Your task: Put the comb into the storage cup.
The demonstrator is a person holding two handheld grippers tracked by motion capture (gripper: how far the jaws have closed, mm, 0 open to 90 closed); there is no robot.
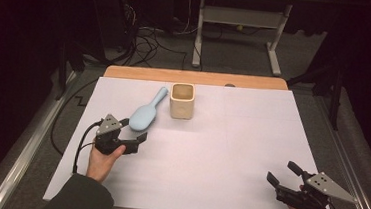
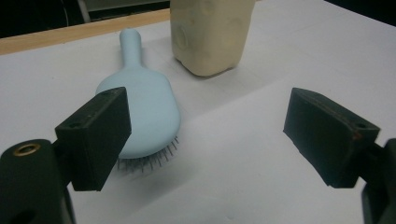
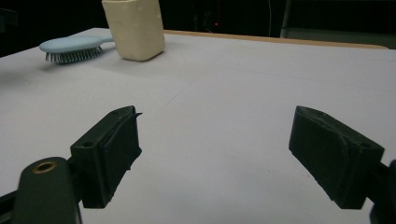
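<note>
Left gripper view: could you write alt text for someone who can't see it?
A light blue plastic hairbrush lies bristles-down on a white table, just beyond the open left gripper. A cream squarish cup stands behind the brush.

Our right tongs stand wide apart, nothing between the two black jaws, which rise over bare white worktop. At far left we see the light blue hairbrush lying bristles down, its handle pointing right toward the cream square cup. The cup stands upright just beside the handle's end; whether they touch we cannot tell.
</note>
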